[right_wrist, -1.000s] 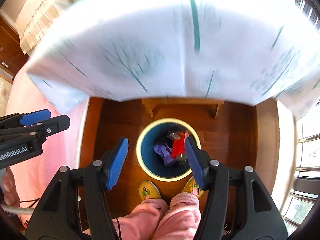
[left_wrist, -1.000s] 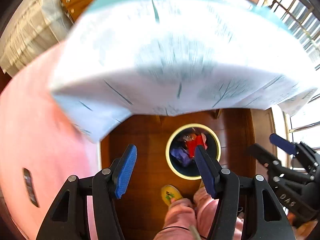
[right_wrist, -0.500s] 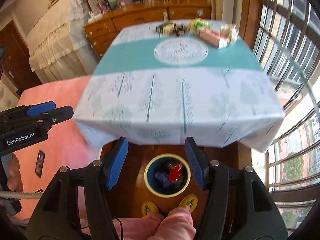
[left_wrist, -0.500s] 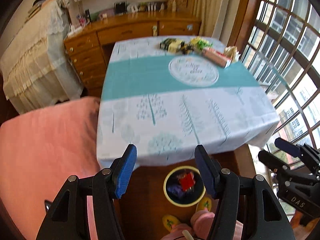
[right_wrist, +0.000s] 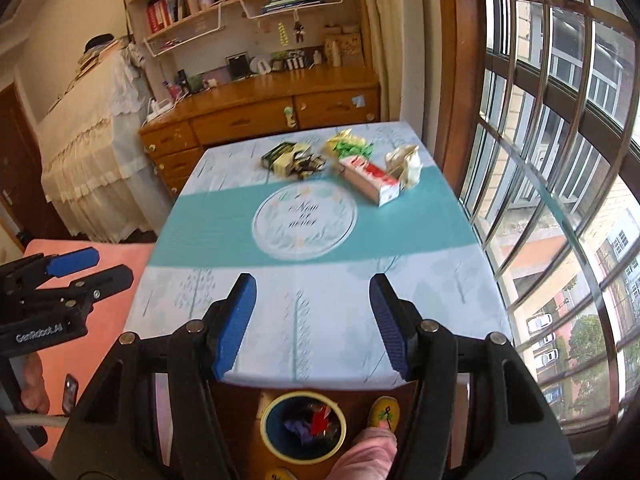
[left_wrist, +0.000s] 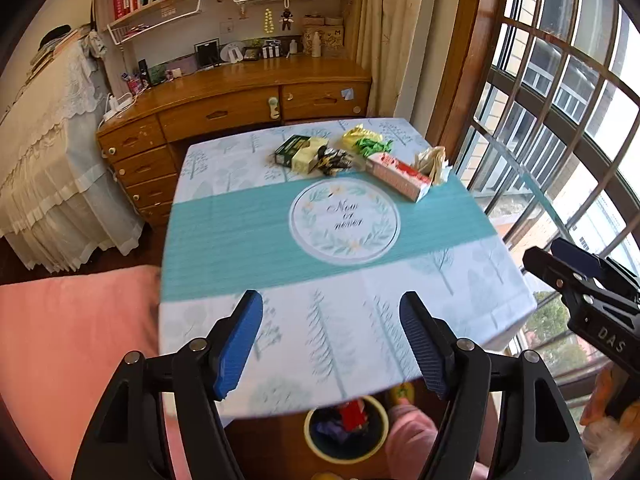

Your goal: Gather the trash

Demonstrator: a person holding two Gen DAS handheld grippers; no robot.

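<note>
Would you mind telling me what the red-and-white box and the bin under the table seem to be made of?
The red-and-white rectangular box looks like printed cardboard: flat faces, crisp folded edges, matte surface. The round dark-blue bin with a pale yellow rim looks like smooth moulded plastic, though metal cannot be excluded from here; its wall appears even and slightly glossy.

- The trash pile (left_wrist: 360, 160) lies on the far end of the worktop (left_wrist: 248, 240), well ahead of the left tool (left_wrist: 331, 342).
- The bin (right_wrist: 303, 426) sits on the floor, under the right tool (right_wrist: 312, 322).
</note>
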